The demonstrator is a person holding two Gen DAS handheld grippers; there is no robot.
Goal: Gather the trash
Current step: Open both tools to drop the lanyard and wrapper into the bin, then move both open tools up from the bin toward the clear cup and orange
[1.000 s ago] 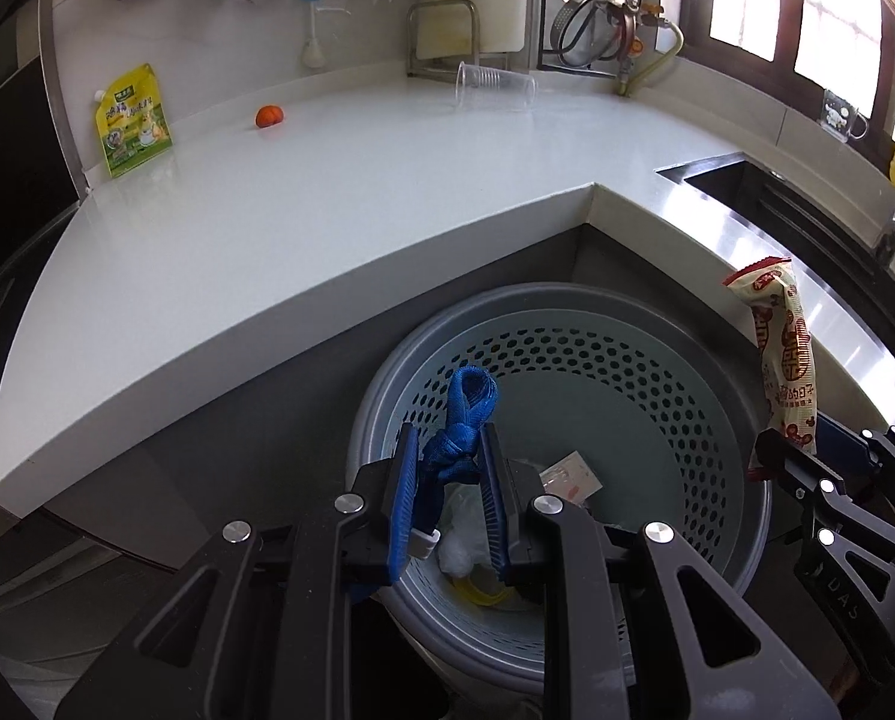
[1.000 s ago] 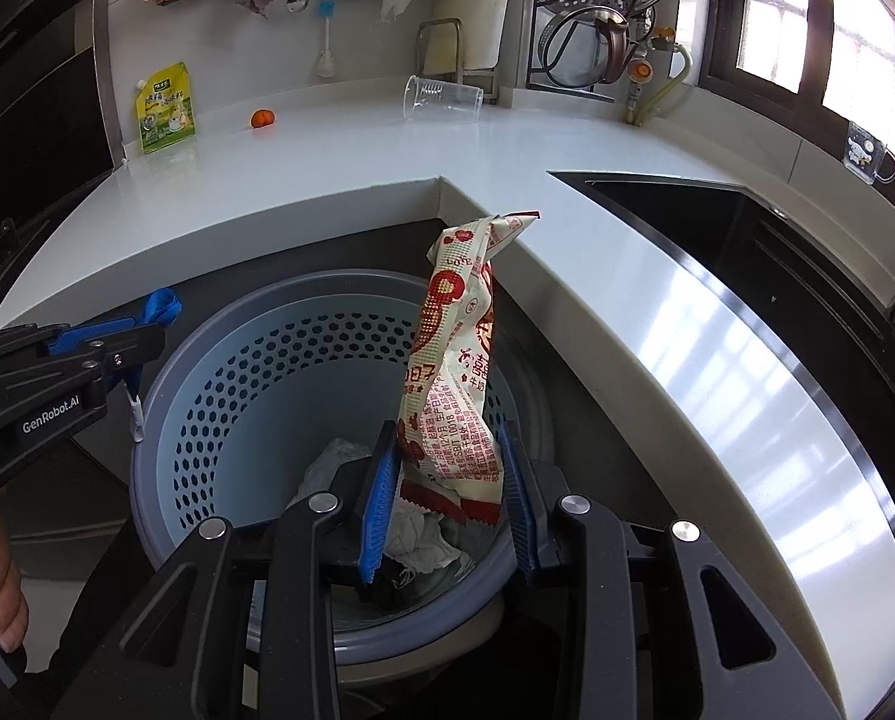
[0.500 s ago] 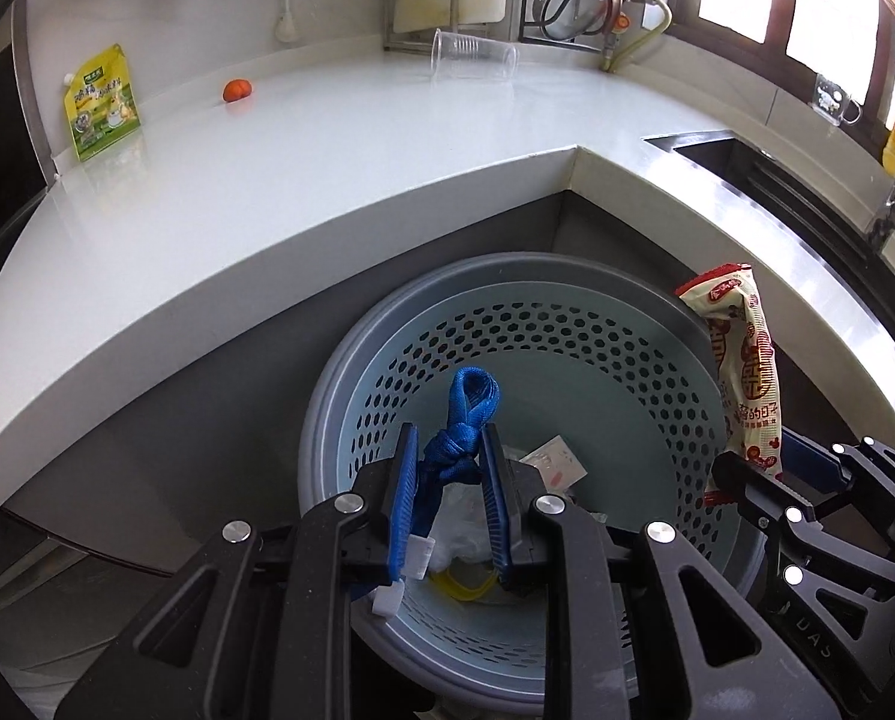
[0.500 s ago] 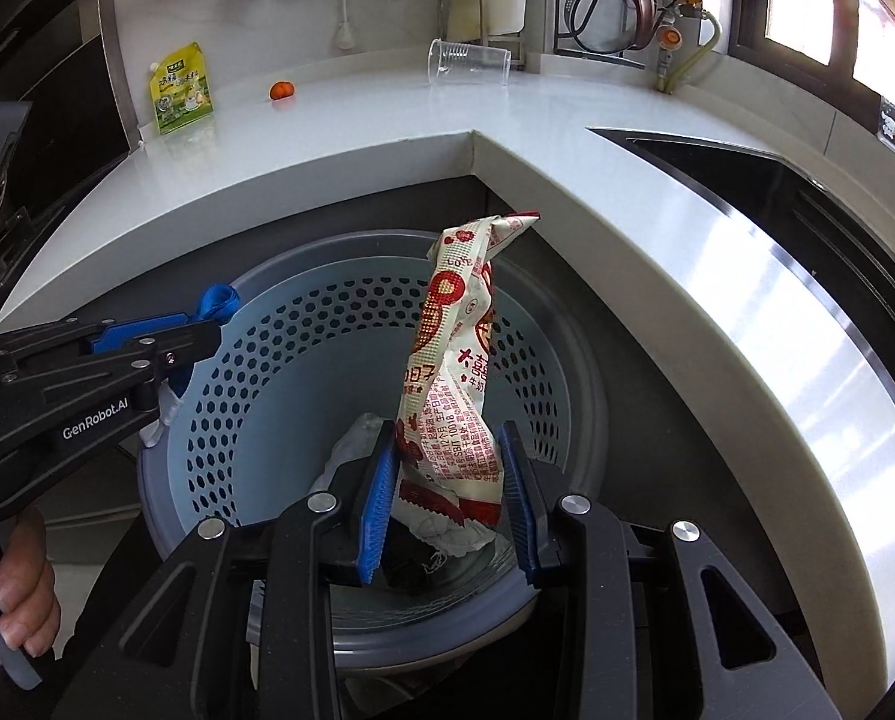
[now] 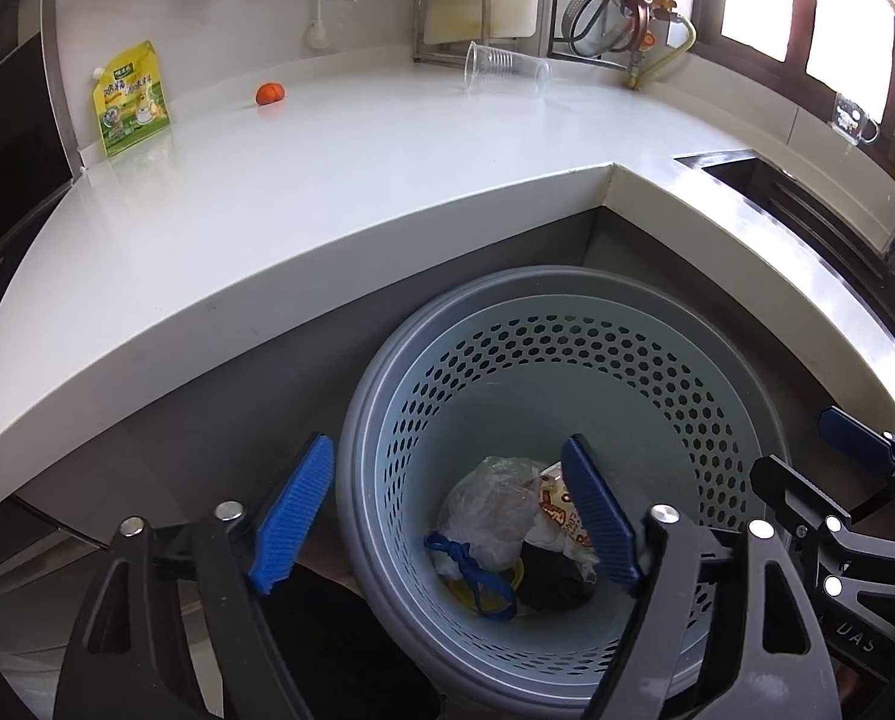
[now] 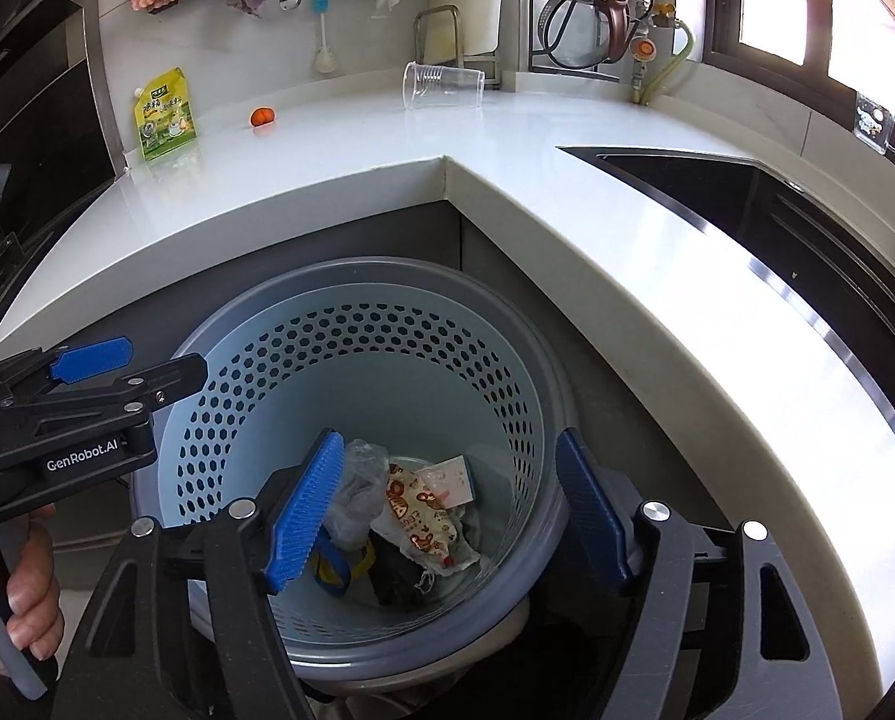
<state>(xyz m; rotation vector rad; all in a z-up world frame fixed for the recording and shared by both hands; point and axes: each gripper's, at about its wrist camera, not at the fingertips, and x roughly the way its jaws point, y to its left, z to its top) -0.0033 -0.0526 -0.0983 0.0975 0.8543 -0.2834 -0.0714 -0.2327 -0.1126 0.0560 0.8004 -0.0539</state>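
Blue ribbed pads are seen spread wide in the left wrist view: the left gripper is opening and nothing is held between its jaws. Below it stands the perforated pale-blue plastic waste basket with a grey rim, tucked into the corner of the white stone countertop. At the basket's bottom a knotted blue cord is seen lying beside a crumpled clear plastic bag. On the counter, well apart from the basket, a tipped clear plastic cup, a small orange round object and a yellow-green spouted pouch are left.

In the right wrist view the right gripper is likewise opening, with nothing gripped. The red-and-white printed snack wrapper is seen resting inside the basket on the other rubbish; a dark item under it cannot be identified, possibly cloth. The person's hand is seen on the left tool's handle.

Trouble is judged most likely at the counter items. The cup could be rolled off or crushed if it is pinched across its thin wall, and the round object could be squeezed out sideways by a hasty close. The basket rim could also be clipped by either tool if it is lifted away carelessly.
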